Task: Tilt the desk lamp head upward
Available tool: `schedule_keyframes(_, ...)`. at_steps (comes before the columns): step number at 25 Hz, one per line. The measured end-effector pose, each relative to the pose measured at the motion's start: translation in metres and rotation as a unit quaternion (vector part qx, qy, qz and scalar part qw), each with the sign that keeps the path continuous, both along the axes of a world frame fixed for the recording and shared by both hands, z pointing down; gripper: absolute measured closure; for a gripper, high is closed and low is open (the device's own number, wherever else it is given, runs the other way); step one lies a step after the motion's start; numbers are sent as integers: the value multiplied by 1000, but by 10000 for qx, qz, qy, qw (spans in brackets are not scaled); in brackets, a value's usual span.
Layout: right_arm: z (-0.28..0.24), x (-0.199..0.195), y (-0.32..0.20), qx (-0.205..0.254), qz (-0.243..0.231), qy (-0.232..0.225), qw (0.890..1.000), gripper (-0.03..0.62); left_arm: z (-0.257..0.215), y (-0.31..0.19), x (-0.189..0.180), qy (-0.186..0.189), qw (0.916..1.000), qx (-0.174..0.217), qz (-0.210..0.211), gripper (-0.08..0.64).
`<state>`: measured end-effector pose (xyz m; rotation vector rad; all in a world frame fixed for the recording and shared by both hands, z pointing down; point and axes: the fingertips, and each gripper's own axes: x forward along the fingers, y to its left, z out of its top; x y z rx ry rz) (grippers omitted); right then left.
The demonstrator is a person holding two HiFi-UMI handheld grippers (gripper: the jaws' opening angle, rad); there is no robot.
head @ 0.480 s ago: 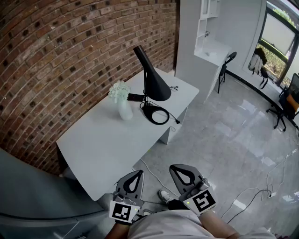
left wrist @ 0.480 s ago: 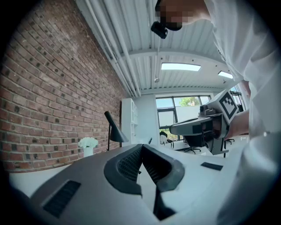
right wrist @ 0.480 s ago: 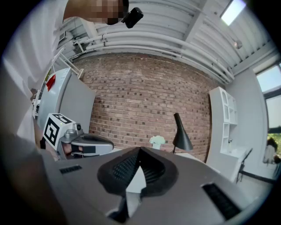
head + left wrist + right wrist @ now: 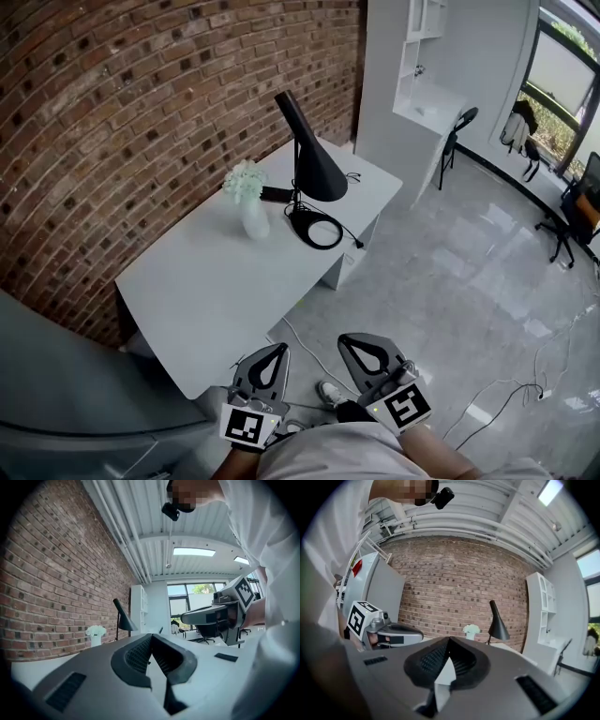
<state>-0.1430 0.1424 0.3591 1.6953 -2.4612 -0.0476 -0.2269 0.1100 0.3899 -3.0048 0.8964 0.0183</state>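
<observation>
A black desk lamp stands on the far right part of a white desk, its cone head pointing down over its round ring base. It also shows far off as the lamp in the left gripper view and the lamp in the right gripper view. My left gripper and right gripper hang close to my body, in front of the desk's near corner and far from the lamp. Both are shut with nothing between the jaws.
A white vase of white flowers stands just left of the lamp, with a small dark object behind it. A brick wall runs behind the desk. White shelving, office chairs and floor cables lie to the right.
The head view has shifted very slightly. Lamp and both grippers keep their places.
</observation>
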Motion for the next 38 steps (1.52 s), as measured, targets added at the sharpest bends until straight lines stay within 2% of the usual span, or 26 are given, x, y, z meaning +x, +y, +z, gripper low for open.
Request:
schedule_keyframes(19,3,-11,14,-50,2,67,10000,577,3,15,-10,60,10000,-51,12,554)
schedule_keyframes(25,3,-19,24,-91,118,-80,9999,577,6,25,-21,97,9999,-110,33,554)
schedule_keyframes(38,18,-34,55,-415,521,144,9977,577,31,48,-51,255,9988,-414,115,554)
